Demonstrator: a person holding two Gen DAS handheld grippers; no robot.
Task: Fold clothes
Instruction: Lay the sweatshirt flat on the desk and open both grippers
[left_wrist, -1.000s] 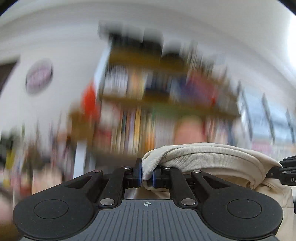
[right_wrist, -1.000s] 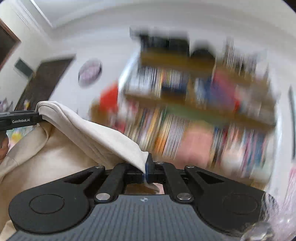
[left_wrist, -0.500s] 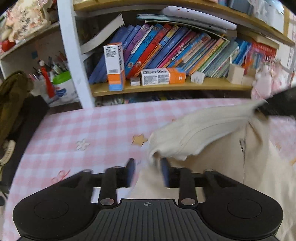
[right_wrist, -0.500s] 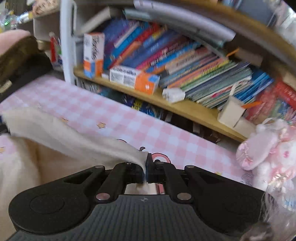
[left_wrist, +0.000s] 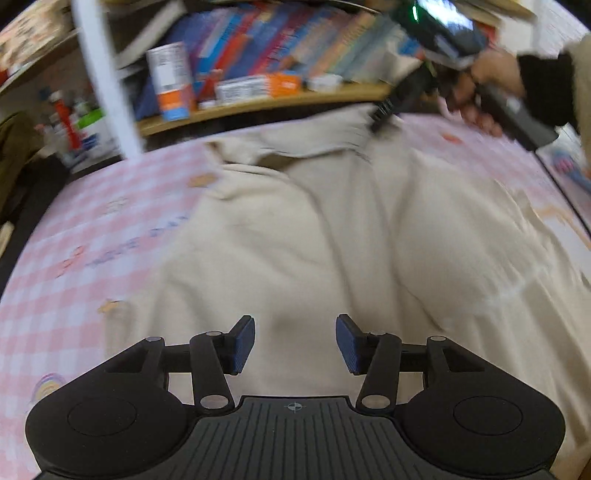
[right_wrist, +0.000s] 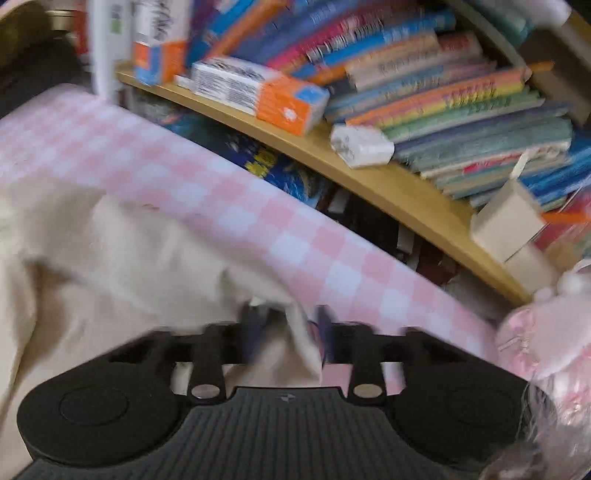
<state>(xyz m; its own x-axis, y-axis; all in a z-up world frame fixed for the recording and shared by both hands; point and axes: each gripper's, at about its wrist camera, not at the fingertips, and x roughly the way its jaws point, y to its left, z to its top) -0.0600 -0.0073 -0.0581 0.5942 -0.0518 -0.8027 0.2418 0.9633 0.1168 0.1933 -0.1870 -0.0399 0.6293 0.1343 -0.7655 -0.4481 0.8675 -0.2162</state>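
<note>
A cream garment (left_wrist: 332, 236) lies spread and wrinkled on the pink checked tablecloth (left_wrist: 74, 258). My left gripper (left_wrist: 294, 345) is open and empty, hovering over the garment's near part. In the left wrist view the right gripper (left_wrist: 384, 114) sits at the garment's far edge, held by a hand. In the right wrist view my right gripper (right_wrist: 286, 332) is open, blurred, with the garment's corner (right_wrist: 291, 325) lying between its jaws. The garment (right_wrist: 110, 266) fills the lower left there.
A wooden bookshelf (right_wrist: 388, 184) with books and boxes runs behind the table. A white shelf post (left_wrist: 107, 81) stands at the back left. A pink plush toy (right_wrist: 543, 332) sits at the right. Dark clothing (left_wrist: 14, 162) hangs at far left.
Both grippers lowered the garment from the air onto the table and opened. The left gripper has drawn back toward the near side; the right has just let go of the corner.
</note>
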